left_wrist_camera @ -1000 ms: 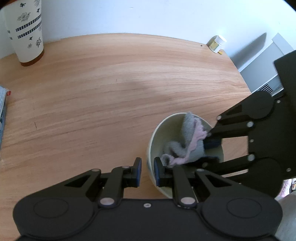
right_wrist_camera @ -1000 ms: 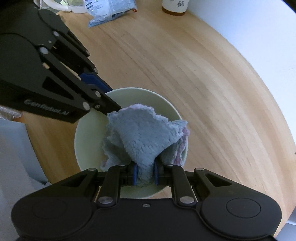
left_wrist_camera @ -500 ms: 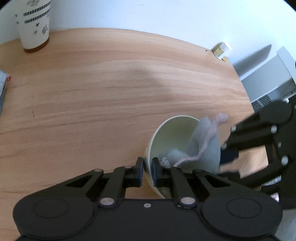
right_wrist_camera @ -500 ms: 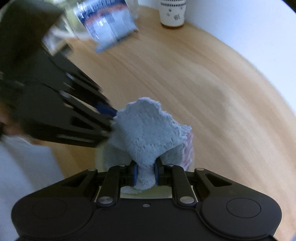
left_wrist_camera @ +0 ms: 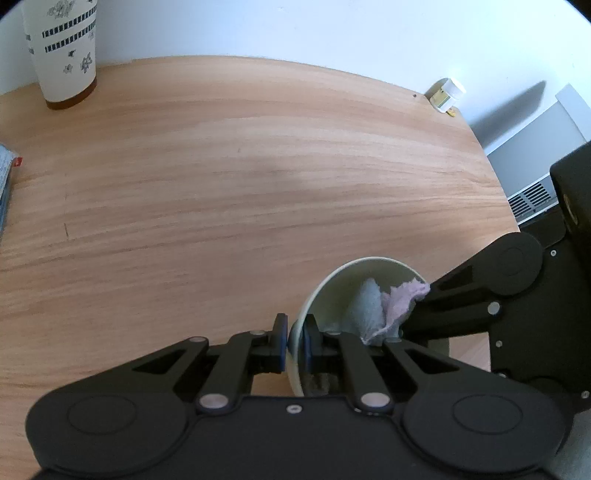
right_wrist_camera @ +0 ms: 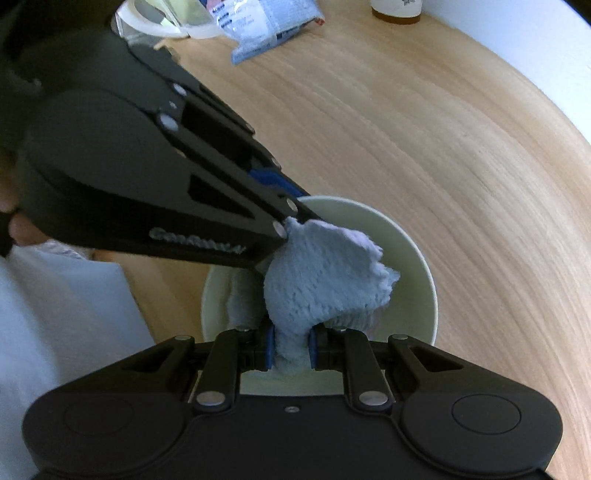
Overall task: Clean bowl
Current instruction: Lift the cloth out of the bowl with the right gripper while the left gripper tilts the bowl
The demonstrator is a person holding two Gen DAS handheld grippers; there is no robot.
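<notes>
A pale green bowl [left_wrist_camera: 332,280] [right_wrist_camera: 413,251] rests on the wooden table [left_wrist_camera: 240,166] near its front edge. My left gripper [left_wrist_camera: 294,341] is shut on the bowl's near rim, one pad outside the wall and one inside. The right gripper [right_wrist_camera: 291,349] is shut on a light blue cloth [right_wrist_camera: 328,273] with a pink edge [left_wrist_camera: 402,299], and the bunched cloth sits inside the bowl. In the right wrist view the left gripper's dark arm [right_wrist_camera: 147,177] reaches in from the upper left and meets the bowl's far rim.
A tall patterned paper cup [left_wrist_camera: 62,51] stands at the table's far left. A small white jar [left_wrist_camera: 447,94] sits at the far right edge. A blue-and-white packet [right_wrist_camera: 266,26] and a clear container [right_wrist_camera: 159,20] lie farther off. White fabric [right_wrist_camera: 55,314] borders the table's near side.
The left gripper's jaws closed from a small gap onto the bowl's rim. The right gripper swung the cloth around inside the bowl, out toward the rim and back.
</notes>
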